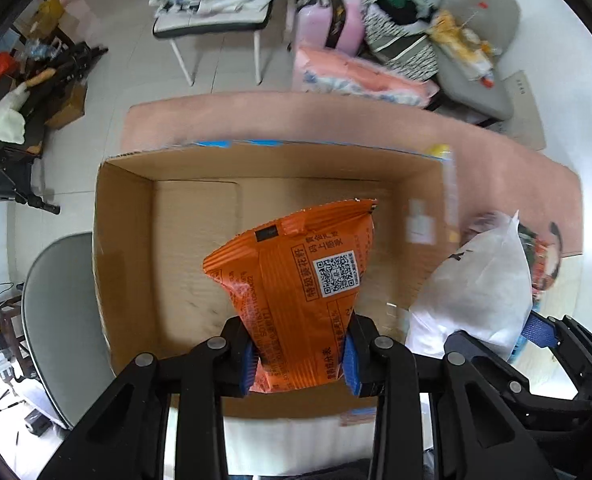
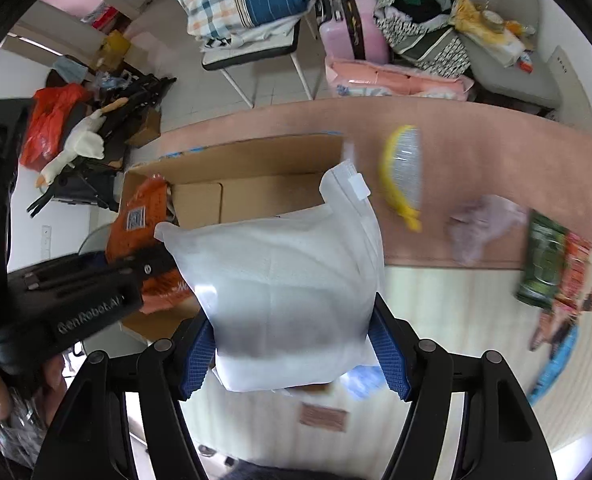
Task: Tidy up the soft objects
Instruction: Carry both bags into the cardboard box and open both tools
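In the lower centre of the left wrist view, the left gripper (image 1: 299, 356) is clamped on the bottom end of an orange snack packet (image 1: 296, 284), its blue pads pressing in on both sides so the bag stands up above the open cardboard box (image 1: 135, 216); it seems held over the box so that letting go would drop it inside. At the lower right of that frame the right gripper (image 1: 492, 330) comes in beside it, and in the lower centre of the right wrist view the same gripper (image 2: 293, 350) squeezes a white soft pack (image 2: 283, 280), whose puffy body bulges over the jaws, probably because the grip is low on a yielding thing. The pack hangs at the box's near right edge, likely next to go in. At the right of the right wrist view, a yellow mesh item (image 2: 404, 172), a pale crumpled bag (image 2: 480, 226) and a green packet (image 2: 542, 264) lie apart on the pink table (image 2: 456, 128), seemingly waiting their turn.
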`<action>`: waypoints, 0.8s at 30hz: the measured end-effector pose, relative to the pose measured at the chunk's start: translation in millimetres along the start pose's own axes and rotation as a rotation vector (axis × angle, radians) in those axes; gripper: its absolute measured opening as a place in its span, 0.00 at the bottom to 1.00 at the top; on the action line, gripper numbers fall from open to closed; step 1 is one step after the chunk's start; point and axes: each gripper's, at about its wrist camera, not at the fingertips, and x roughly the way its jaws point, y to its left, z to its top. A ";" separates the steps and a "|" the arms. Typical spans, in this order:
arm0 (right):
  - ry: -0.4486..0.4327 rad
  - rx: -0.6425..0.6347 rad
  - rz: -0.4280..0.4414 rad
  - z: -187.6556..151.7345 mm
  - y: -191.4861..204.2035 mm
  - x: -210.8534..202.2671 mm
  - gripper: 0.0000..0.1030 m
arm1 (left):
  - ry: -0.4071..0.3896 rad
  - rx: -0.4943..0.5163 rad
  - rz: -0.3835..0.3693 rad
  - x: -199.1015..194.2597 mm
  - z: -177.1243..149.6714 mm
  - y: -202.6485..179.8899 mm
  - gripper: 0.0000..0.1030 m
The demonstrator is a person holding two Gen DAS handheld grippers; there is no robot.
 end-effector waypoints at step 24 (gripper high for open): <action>0.176 0.094 -0.169 73.9 39.1 156.7 0.93 | 0.275 0.023 -0.140 107.0 54.3 44.0 0.73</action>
